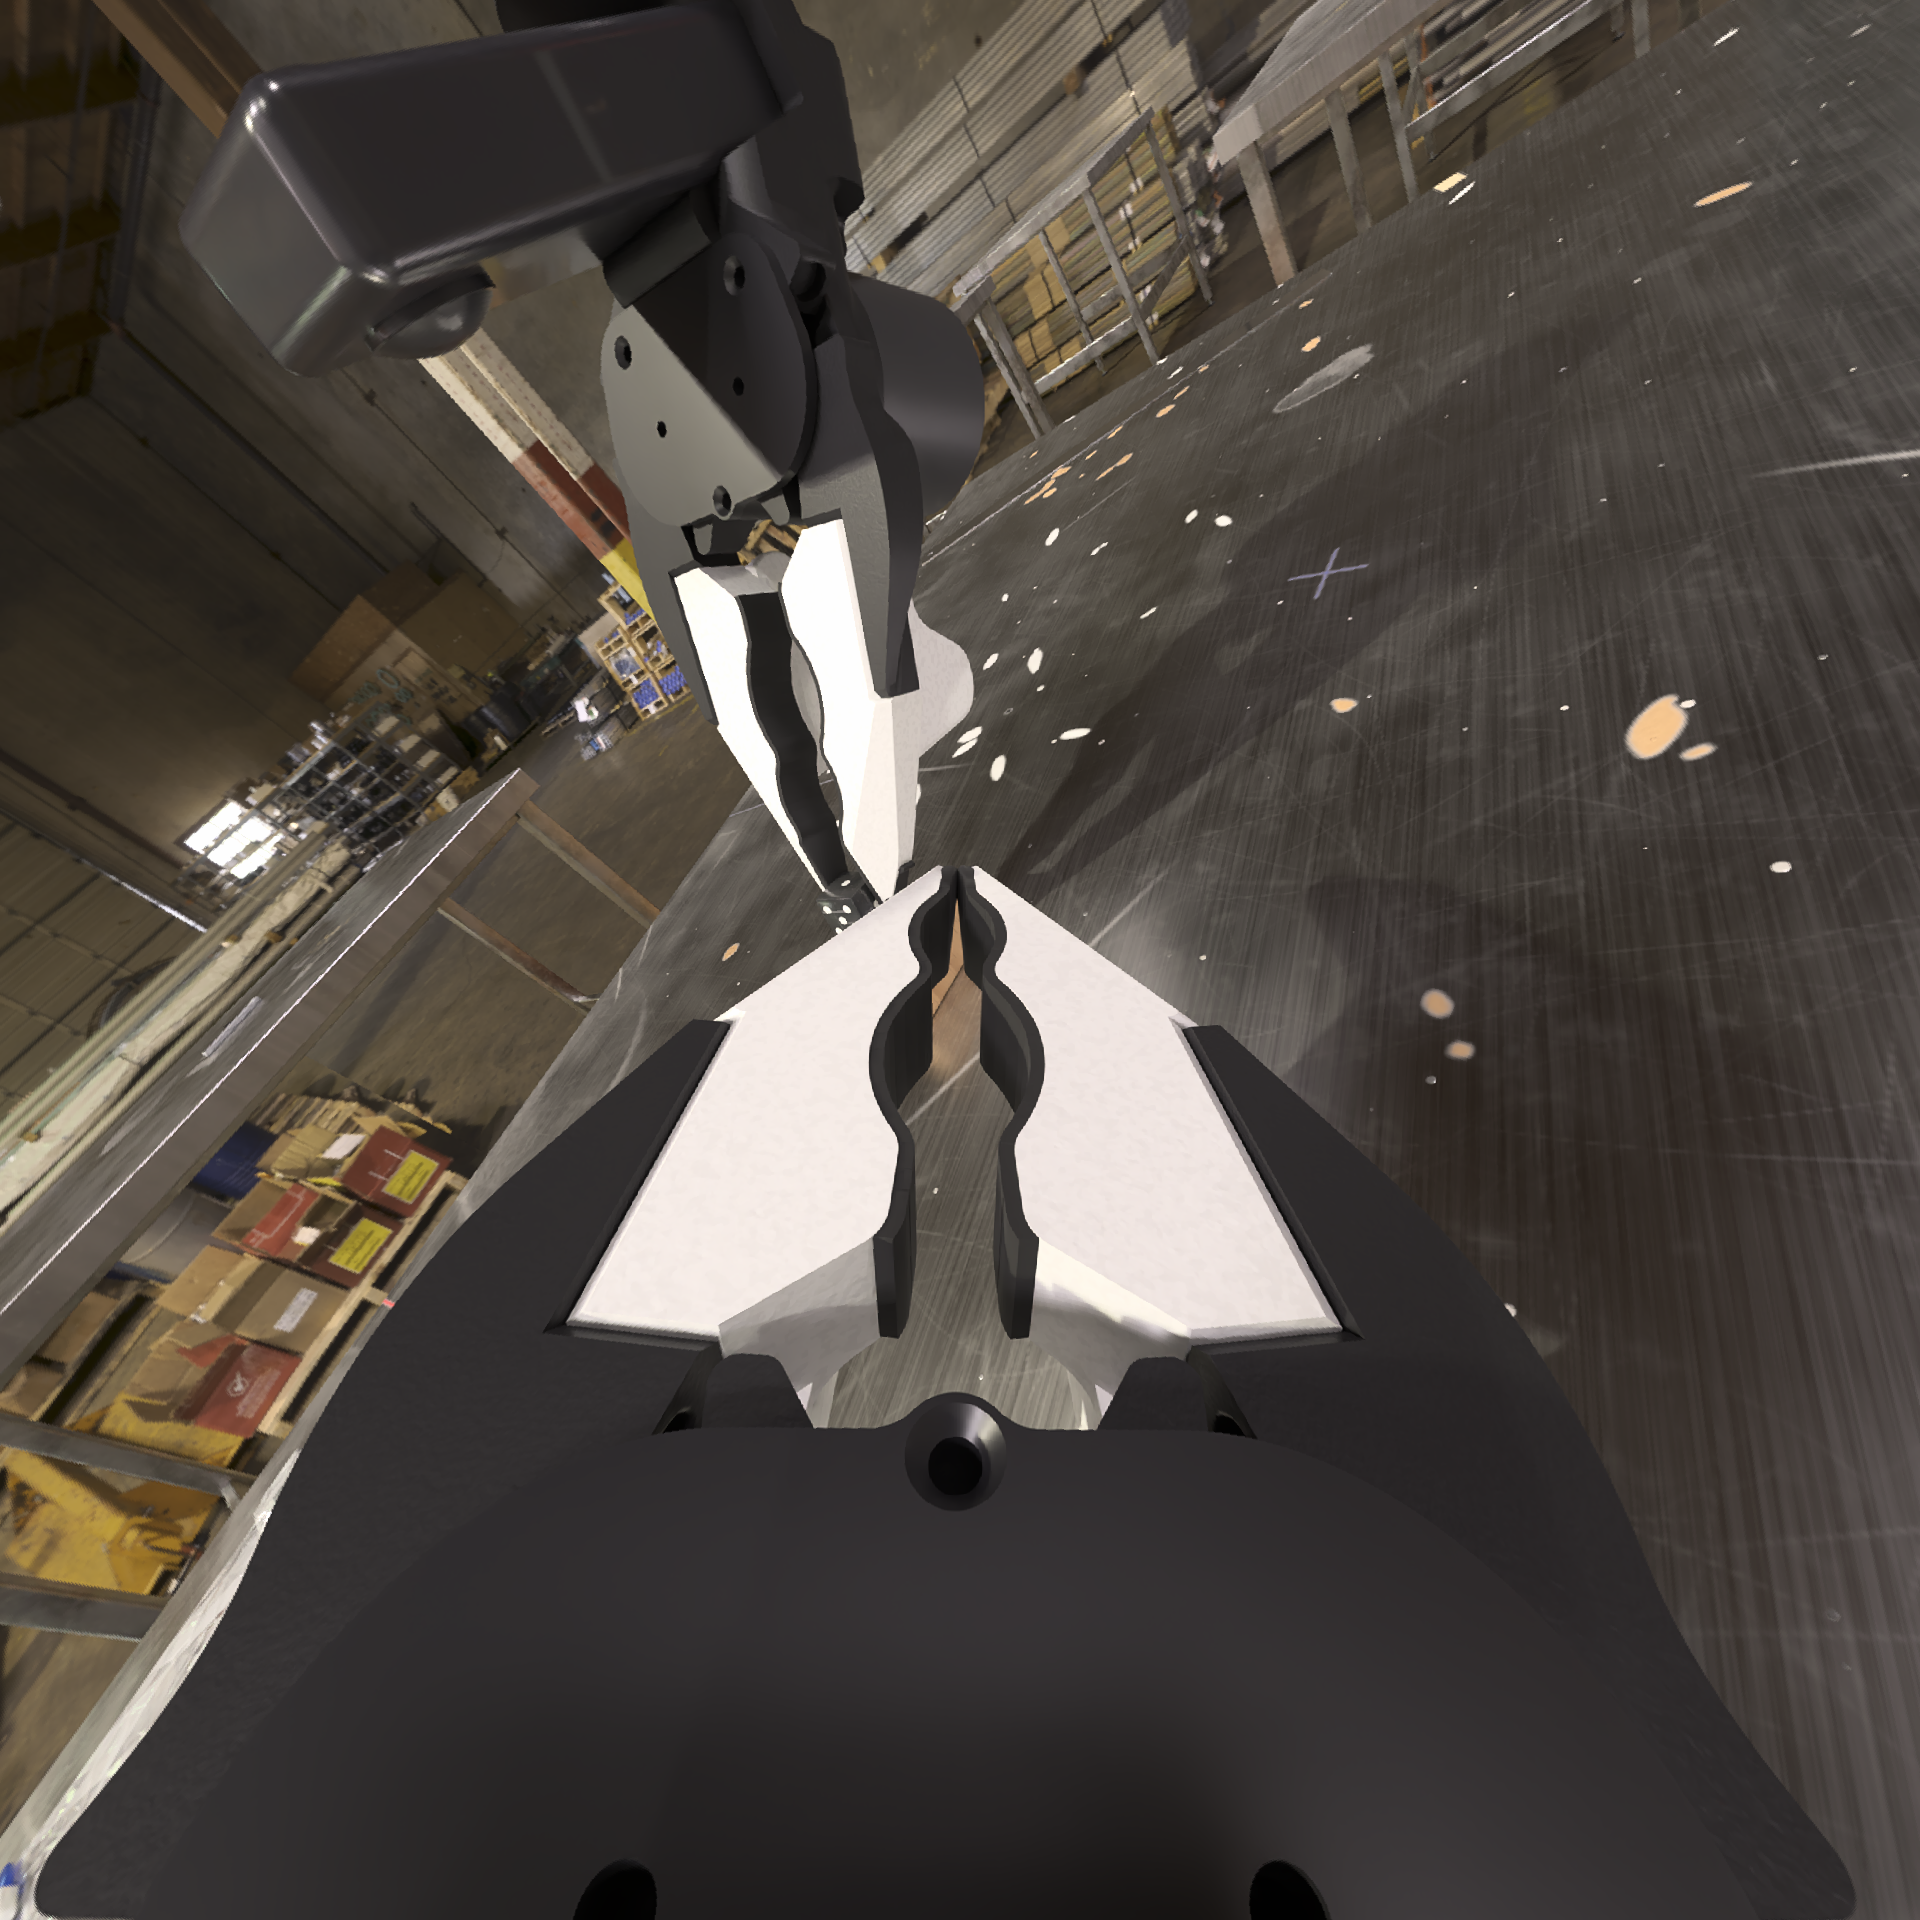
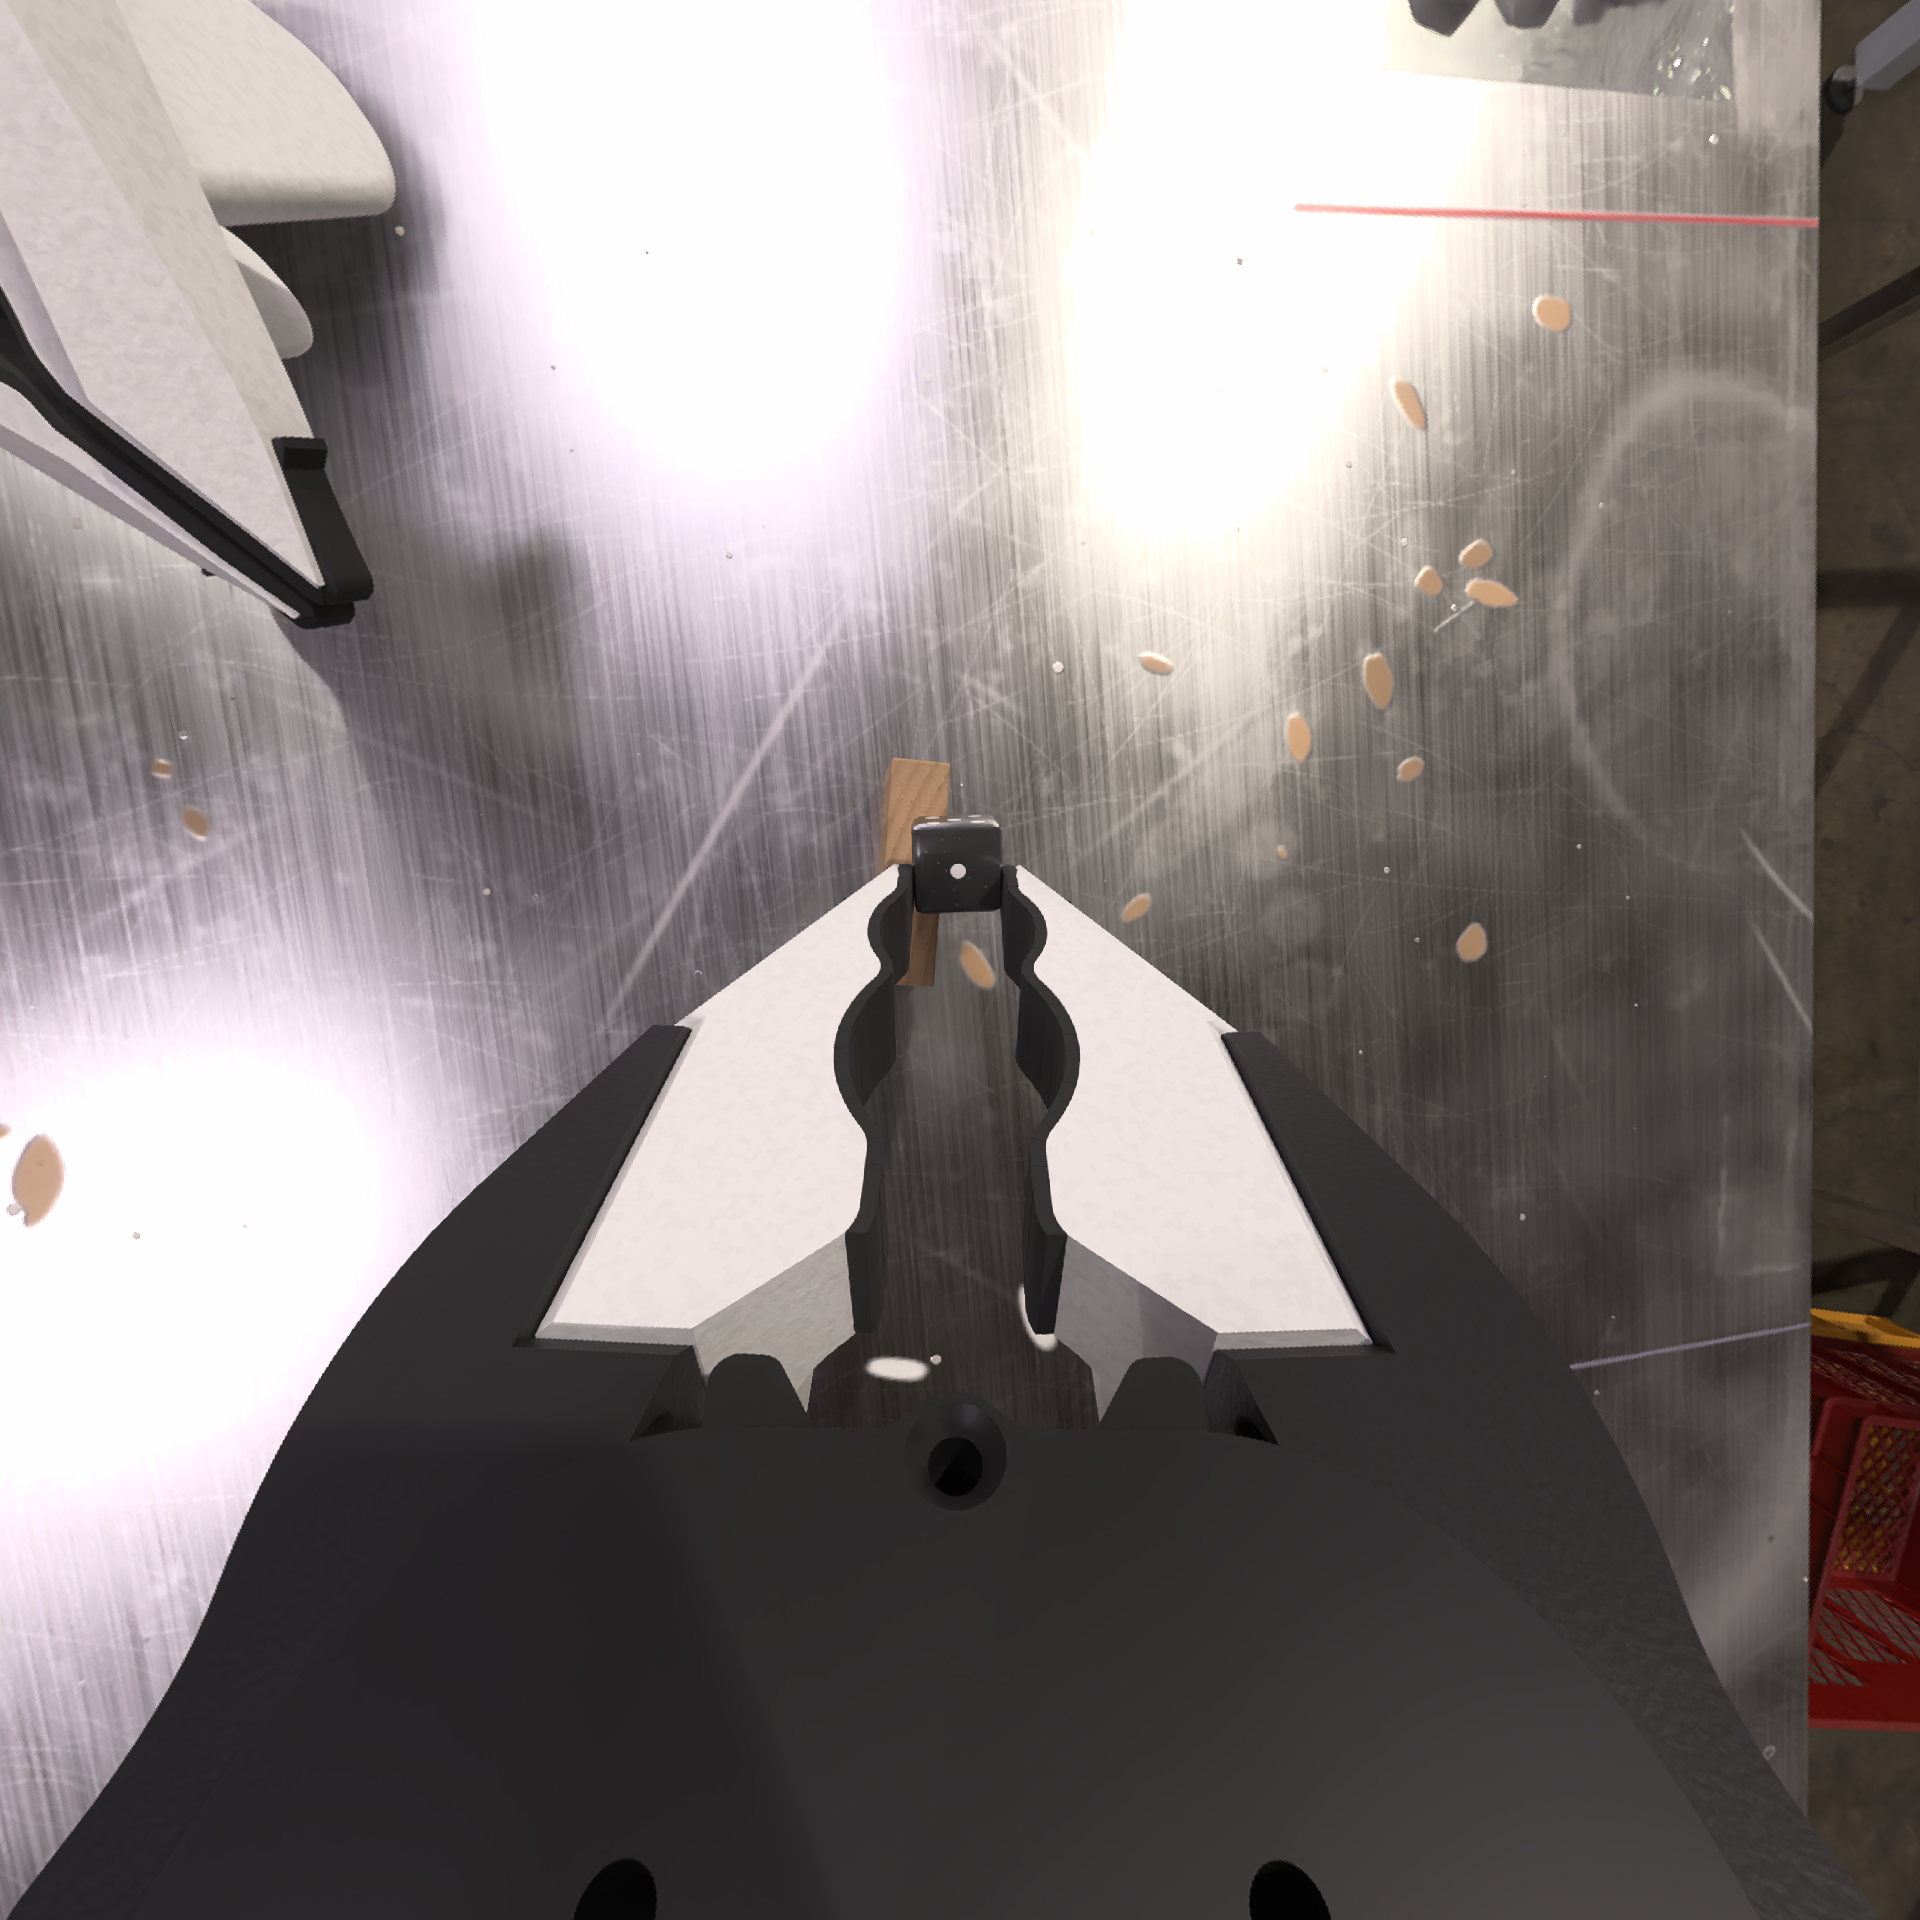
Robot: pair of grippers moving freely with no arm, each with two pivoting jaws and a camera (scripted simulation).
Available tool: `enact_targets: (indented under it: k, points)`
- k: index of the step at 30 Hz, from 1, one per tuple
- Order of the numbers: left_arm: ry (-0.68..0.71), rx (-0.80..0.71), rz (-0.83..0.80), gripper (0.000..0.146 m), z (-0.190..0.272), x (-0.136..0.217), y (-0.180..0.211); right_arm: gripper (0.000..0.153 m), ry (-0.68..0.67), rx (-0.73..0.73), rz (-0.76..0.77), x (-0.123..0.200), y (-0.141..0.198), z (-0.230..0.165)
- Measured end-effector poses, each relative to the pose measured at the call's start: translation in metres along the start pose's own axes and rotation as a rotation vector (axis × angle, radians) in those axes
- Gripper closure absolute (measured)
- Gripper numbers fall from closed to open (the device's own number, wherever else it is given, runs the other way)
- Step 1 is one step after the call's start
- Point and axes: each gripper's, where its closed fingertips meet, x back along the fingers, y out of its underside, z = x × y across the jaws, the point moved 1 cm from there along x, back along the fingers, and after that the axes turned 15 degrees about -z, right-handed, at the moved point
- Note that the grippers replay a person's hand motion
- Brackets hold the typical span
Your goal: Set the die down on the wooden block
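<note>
We judge the black die (image 2: 956, 871) light, rigid, slick; right gripper (image 2: 956, 878) pinches opposite faces above the wooden block (image 2: 914, 800) (left gripper (image 1: 958, 883) pressed closed, empty).

Small black die (image 2: 956, 876) with white pips partly covers pale wooden block (image 2: 914, 821); contact between them impossible to judge. In left wrist view, mostly hidden behind white fingertips (image 1: 904, 925). Red plastic crate (image 2: 1870, 1538) cut off at right edge.
</note>
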Motion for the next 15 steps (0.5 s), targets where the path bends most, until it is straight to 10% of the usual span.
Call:
enact_targets:
  k: [15]
  points:
    - [0.001, -0.003, -0.004, 0.146, 0.0005, 0.0008, 0.0, 0.136, 0.007, -0.016, 0.0, -0.0008, 0.0046, 0.0035]
